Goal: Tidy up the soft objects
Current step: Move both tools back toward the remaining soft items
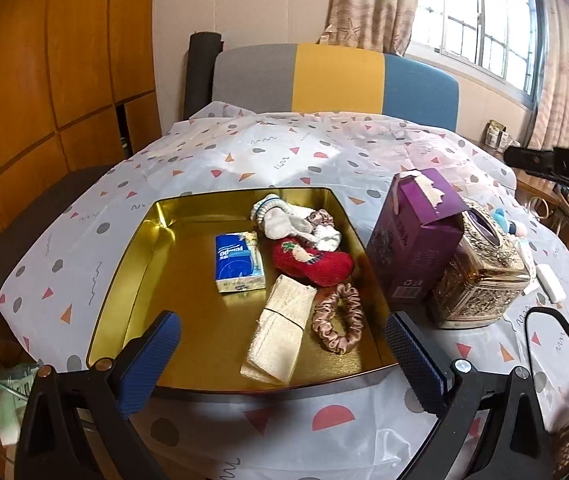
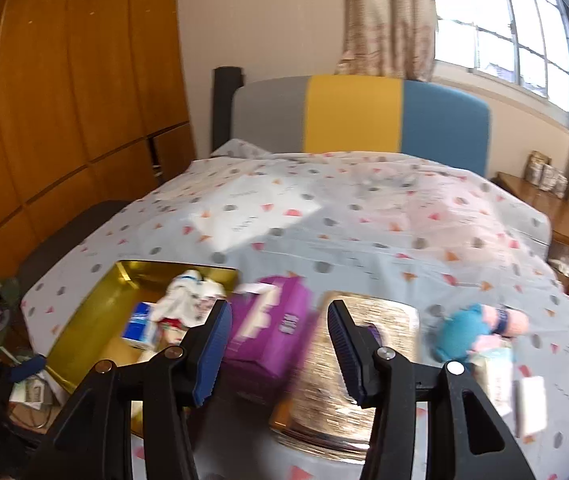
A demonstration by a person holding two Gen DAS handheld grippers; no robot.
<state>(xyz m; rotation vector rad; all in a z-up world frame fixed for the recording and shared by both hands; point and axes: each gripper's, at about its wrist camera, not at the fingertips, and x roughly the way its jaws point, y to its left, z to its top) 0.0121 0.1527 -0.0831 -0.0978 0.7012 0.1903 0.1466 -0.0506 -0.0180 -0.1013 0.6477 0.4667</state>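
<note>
Blue-and-pink plush toy (image 2: 480, 330) lies at two o'clock of the right gripper (image 2: 280, 344), long axis crosswise. Both grippers' jaws gape empty; the left gripper (image 1: 284, 356) hangs over the gold tin tray (image 1: 124, 280).

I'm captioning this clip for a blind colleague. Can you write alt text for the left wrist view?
An open gold tin on a patterned tablecloth holds a tissue pack, white socks, a red sock, a beige cloth and a scrunchie. The left gripper hovers open over its near edge. A purple box stands beside it.
</note>
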